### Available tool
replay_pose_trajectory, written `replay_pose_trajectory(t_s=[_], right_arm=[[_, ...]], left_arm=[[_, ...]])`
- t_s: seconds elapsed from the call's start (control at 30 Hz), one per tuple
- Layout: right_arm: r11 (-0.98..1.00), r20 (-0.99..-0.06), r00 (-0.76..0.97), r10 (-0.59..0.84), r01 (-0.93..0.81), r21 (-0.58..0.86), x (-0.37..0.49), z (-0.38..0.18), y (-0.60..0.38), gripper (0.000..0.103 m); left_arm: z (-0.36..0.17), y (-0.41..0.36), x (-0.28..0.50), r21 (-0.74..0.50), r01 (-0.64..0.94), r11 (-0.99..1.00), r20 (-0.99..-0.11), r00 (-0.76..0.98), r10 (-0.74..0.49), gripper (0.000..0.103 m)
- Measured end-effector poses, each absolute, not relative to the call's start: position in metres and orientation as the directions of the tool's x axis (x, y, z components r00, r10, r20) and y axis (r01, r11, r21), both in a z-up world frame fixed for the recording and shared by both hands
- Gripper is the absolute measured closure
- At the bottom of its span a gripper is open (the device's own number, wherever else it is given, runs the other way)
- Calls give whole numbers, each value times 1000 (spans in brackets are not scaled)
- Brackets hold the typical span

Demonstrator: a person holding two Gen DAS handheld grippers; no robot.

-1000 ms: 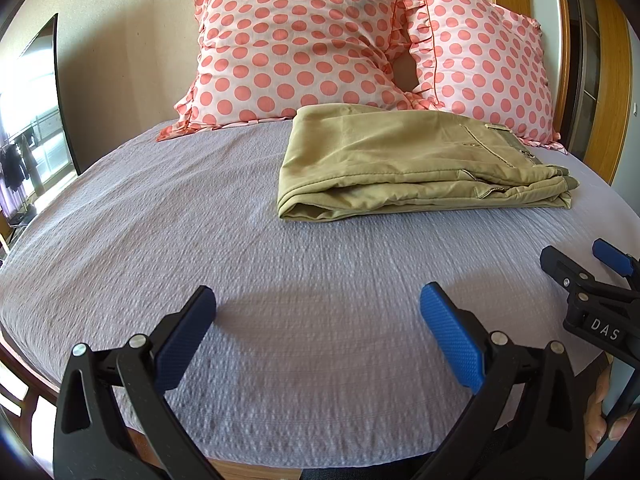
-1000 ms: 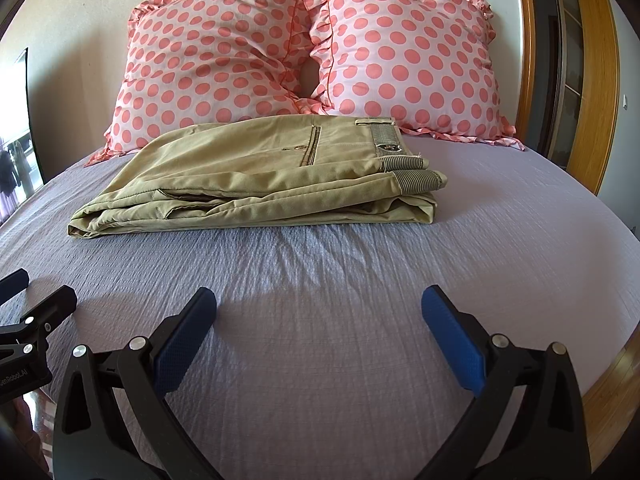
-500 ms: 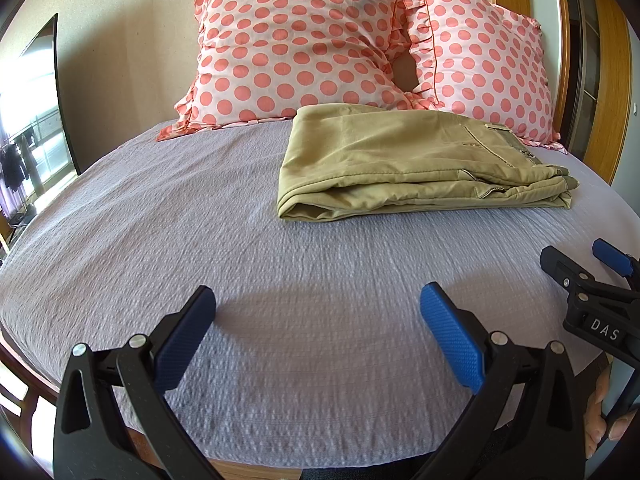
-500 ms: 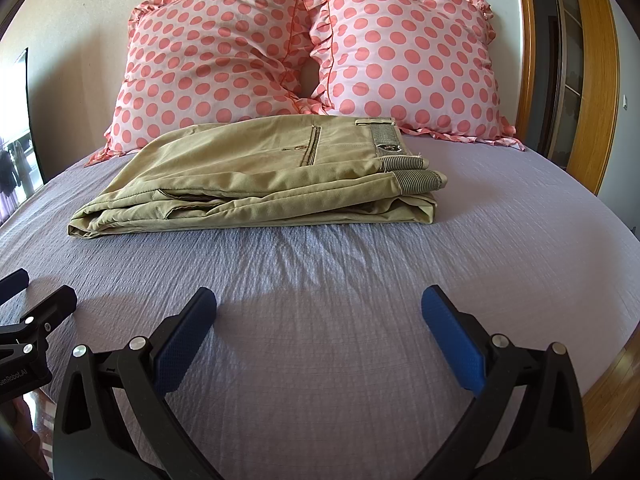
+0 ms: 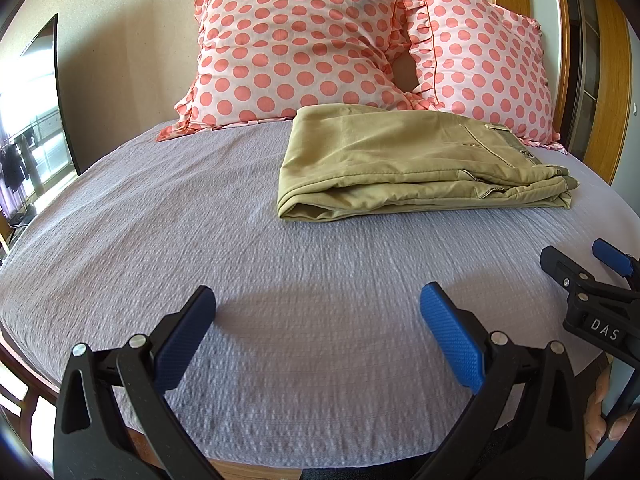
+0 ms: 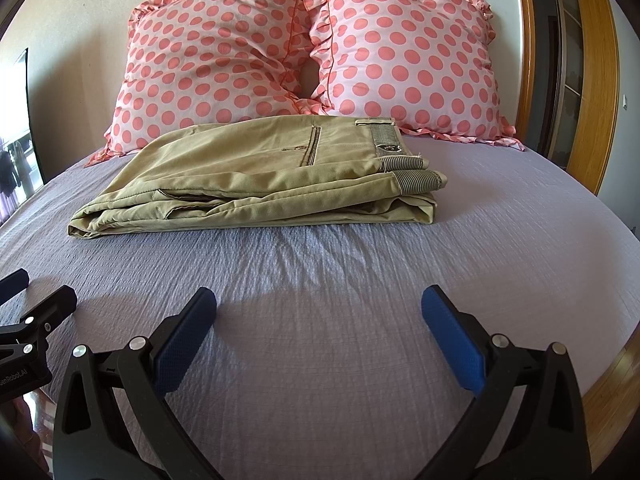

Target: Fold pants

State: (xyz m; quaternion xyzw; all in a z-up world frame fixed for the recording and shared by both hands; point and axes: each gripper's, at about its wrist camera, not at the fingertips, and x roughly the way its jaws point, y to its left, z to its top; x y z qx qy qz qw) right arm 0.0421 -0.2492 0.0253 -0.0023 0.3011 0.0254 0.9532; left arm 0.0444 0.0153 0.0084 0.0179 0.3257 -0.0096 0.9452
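Note:
Khaki pants (image 5: 404, 160) lie folded in a flat stack on the lilac bedsheet (image 5: 200, 220), just in front of the pillows; in the right wrist view the pants (image 6: 256, 176) show their striped waistband at the right end. My left gripper (image 5: 318, 312) is open and empty, low over the near part of the bed, well short of the pants. My right gripper (image 6: 318, 312) is open and empty, also near the bed's front edge. The right gripper shows at the right edge of the left wrist view (image 5: 580, 264), the left gripper at the left edge of the right wrist view (image 6: 36, 300).
Two pink polka-dot pillows (image 5: 296, 44) (image 6: 404, 56) lean on the wall behind the pants. A wooden frame (image 6: 592, 80) stands at the right. A window (image 5: 28, 120) is at the left. The wooden bed edge (image 6: 612, 384) runs at the lower right.

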Motion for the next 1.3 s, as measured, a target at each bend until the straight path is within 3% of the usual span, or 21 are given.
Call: replay_pose_trajectory(t_s=[1.3], right_arm=[[999,-573,818,46,-49,11,42,25,-249,1]], left_arm=[[10,13,45,23,27,999,-623,782,-7,2]])
